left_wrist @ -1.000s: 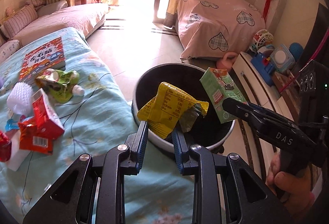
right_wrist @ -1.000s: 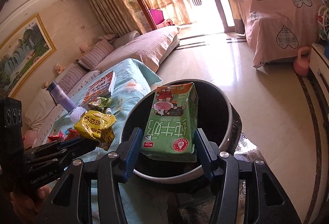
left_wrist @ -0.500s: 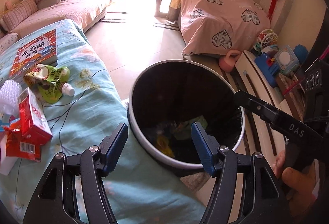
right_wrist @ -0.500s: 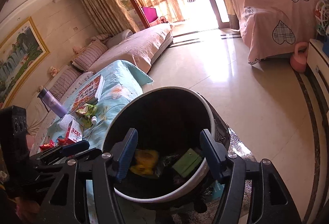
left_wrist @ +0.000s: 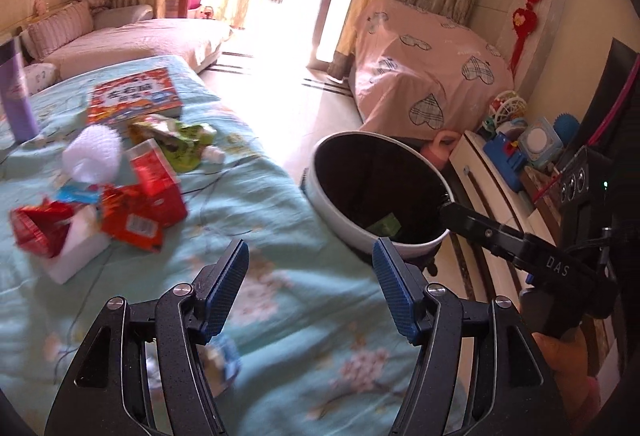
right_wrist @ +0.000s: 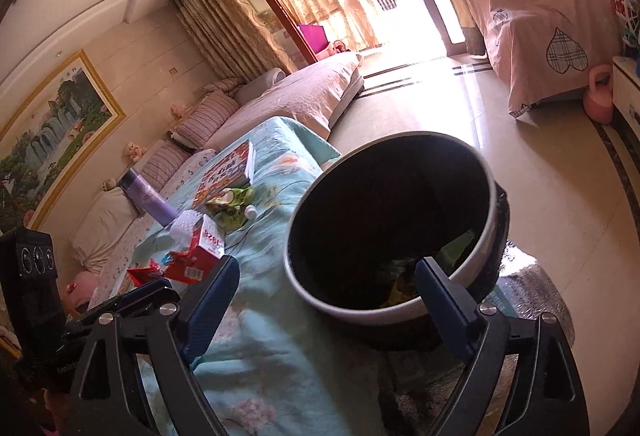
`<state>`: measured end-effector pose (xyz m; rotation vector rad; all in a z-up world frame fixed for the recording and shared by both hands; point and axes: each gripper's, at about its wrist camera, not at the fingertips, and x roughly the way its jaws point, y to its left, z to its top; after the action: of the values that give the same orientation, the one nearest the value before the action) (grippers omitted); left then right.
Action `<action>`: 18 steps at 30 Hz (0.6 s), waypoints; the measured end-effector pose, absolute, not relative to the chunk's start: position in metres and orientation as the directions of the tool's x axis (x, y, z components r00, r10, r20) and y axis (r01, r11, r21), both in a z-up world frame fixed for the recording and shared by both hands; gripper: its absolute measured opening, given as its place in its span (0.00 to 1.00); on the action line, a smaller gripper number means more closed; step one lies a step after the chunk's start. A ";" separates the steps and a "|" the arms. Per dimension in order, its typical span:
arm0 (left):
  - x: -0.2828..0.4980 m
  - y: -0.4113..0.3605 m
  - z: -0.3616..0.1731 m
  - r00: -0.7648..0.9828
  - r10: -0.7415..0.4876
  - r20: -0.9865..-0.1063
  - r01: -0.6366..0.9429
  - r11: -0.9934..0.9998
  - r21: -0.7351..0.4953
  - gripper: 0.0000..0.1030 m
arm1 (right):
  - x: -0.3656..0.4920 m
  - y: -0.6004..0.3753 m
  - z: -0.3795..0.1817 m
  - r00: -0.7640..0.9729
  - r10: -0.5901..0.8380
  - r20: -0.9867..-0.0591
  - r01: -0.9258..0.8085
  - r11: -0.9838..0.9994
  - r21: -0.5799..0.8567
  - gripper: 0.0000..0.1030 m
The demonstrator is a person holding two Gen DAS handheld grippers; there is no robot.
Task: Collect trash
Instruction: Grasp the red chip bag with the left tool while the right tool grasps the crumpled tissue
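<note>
The black bin with a white rim [left_wrist: 348, 234] stands on the floor beside the table under a teal floral cloth [left_wrist: 280, 204]. Inside it lie a green carton [left_wrist: 385, 225] and a yellow wrapper [right_wrist: 400, 290]. My left gripper [left_wrist: 309, 248] is open and empty above the cloth, just left of the bin. My right gripper [right_wrist: 326, 268] hovers at the bin's near rim [right_wrist: 304, 288], its jaws opening with nothing between them. On the cloth to the left lie a red carton [left_wrist: 154, 180], a red wrapper [left_wrist: 38, 232], a green pouch [left_wrist: 180, 142] and a white foam net [left_wrist: 94, 156].
A picture book [left_wrist: 134, 100] and a purple bottle [left_wrist: 16, 100] sit farther back on the cloth. A small blue packet [left_wrist: 224, 360] lies under my left gripper. A low cabinet with toys [left_wrist: 504, 156] stands right of the bin, pink-covered furniture [left_wrist: 420, 76] behind it.
Both grippers opened and dropped the yellow wrapper and the green carton into the bin. The left gripper then swung left over the cloth, toward the trash pile. The right gripper widened further.
</note>
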<state>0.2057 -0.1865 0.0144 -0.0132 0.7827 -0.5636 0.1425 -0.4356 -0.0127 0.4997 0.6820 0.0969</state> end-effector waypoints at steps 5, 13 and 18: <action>0.190 -0.136 0.011 0.620 -0.442 -0.648 0.411 0.887 -0.212 0.64 | 0.132 -0.402 -0.016 0.763 0.282 -0.581 0.045 0.874 0.484 0.96; 0.180 -0.059 -0.006 0.669 -0.353 -0.654 0.272 0.935 -0.226 0.65 | 0.125 -0.339 -0.023 0.726 0.337 -0.600 -0.036 0.890 0.455 0.96; 0.178 -0.021 -0.019 0.671 -0.316 -0.670 0.195 0.948 -0.252 0.65 | 0.122 -0.300 -0.030 0.726 0.352 -0.592 -0.091 0.901 0.424 0.96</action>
<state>0.1780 -0.0213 -0.0191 -0.1647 0.7841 -0.2891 0.1220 -0.2996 -0.0296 0.3840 0.7216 0.2509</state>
